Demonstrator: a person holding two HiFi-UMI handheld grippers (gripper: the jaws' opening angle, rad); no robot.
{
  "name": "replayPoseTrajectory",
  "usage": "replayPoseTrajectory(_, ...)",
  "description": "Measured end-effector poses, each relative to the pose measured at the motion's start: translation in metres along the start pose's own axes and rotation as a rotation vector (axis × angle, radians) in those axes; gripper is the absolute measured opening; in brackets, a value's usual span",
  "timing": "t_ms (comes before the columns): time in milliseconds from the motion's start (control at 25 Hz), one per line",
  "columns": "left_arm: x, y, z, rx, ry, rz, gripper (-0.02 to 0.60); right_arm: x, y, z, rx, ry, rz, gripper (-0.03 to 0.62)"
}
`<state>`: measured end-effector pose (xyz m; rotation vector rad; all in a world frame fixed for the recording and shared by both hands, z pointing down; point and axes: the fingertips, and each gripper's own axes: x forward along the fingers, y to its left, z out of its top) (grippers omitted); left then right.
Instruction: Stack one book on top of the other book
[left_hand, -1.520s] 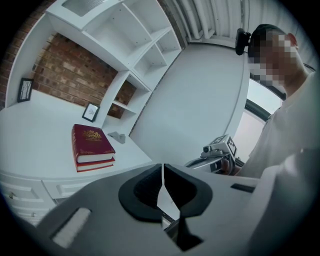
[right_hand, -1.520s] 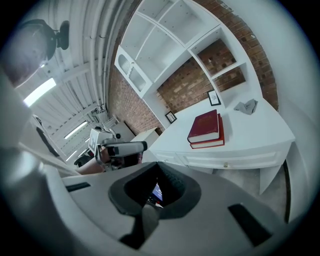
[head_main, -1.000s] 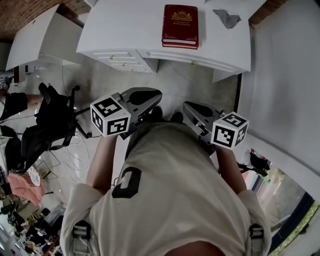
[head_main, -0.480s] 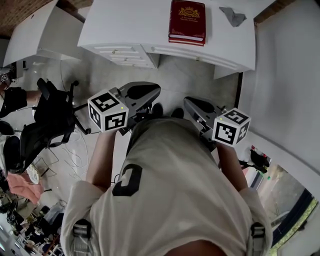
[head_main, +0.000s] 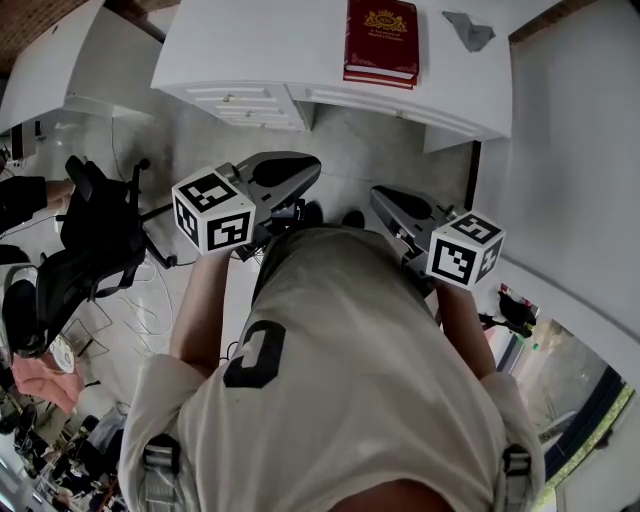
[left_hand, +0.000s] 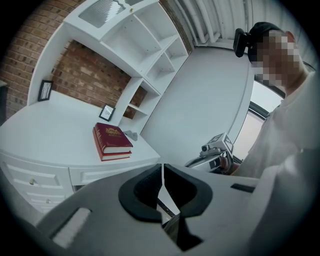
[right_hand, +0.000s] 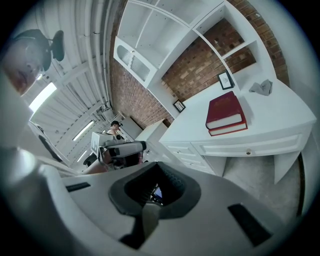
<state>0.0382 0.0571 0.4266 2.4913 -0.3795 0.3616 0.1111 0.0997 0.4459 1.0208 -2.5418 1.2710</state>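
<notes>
Stacked books (head_main: 381, 40), long axis front-to-back

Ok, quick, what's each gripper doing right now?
Left gripper: closed, holding nothing.
Right gripper: closed, holding nothing.

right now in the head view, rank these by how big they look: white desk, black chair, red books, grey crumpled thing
1. white desk, though cut off at the top edge
2. black chair
3. red books
4. grey crumpled thing, clearly smallest
</notes>
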Motion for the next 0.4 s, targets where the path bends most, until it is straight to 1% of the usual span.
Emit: replayPoseTrajectory(400, -0.016, 0.024, 0.005, -0.013, -0.006, 0.004, 0.014, 0.024, 0.007, 0.009, -0.014, 0.016, -0.010, 0.005)
